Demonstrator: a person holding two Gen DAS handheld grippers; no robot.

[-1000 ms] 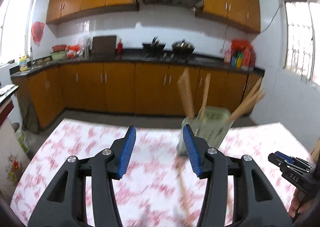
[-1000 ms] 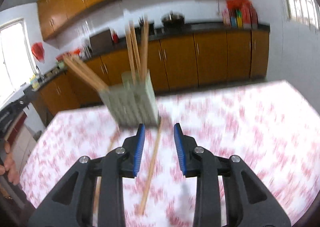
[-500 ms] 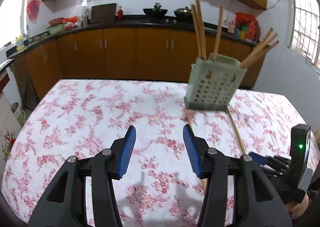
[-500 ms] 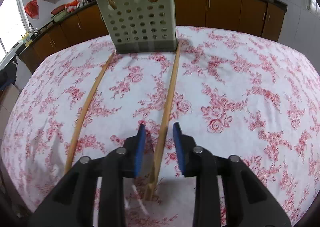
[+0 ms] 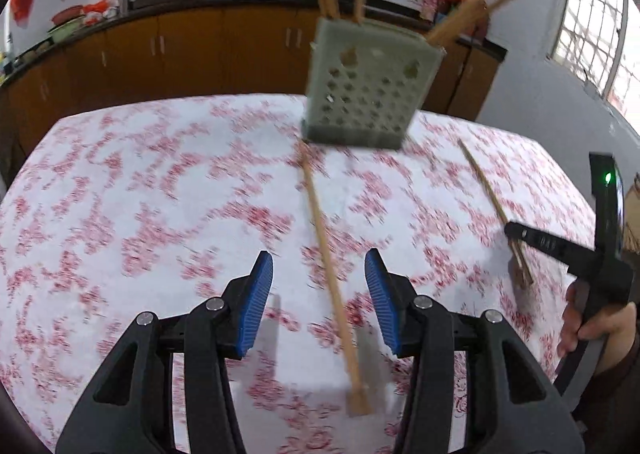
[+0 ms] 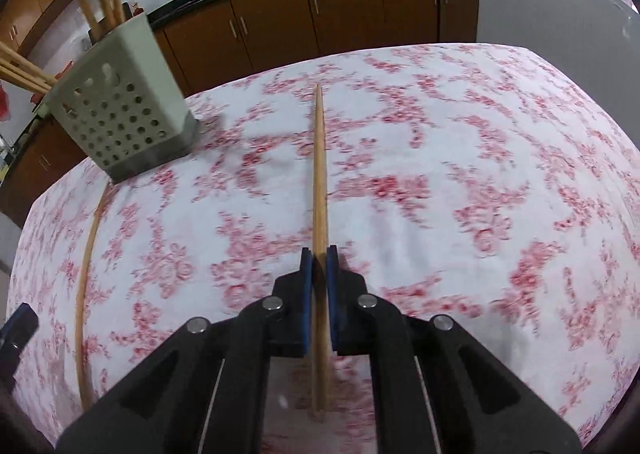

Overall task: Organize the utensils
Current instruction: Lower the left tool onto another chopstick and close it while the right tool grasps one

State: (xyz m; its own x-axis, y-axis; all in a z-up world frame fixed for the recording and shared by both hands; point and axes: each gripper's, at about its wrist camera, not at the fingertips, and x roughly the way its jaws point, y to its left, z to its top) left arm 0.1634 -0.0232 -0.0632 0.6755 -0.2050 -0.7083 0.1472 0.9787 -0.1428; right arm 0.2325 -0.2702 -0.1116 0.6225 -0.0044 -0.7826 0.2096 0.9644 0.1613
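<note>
Two loose chopsticks are all that is left on the table, which is covered in a red-flowered cloth. The perforated utensil holder stands near its far edge with several chopsticks already leaning out of it, so I would say most of the sorting is done.

The right gripper has its blue pads pinched tight on one wooden chopstick, gripping it close to the thick end. The thin end points out across the cloth toward the far edge, to the right of the holder and apart from it. Whether the stick has come off the cloth yet I cannot tell.

The left gripper hangs low over the other chopstick with its jaws about half open, one finger on each side of the stick and neither pad touching it. That stick runs from just in front of the holder's base back toward the near edge.

What remains, as I judge it: the right hand has to carry its stick over and drop it into the holder. The left still has to close, lift and do the same. After that the cloth would be bare apart from the holder.
</note>
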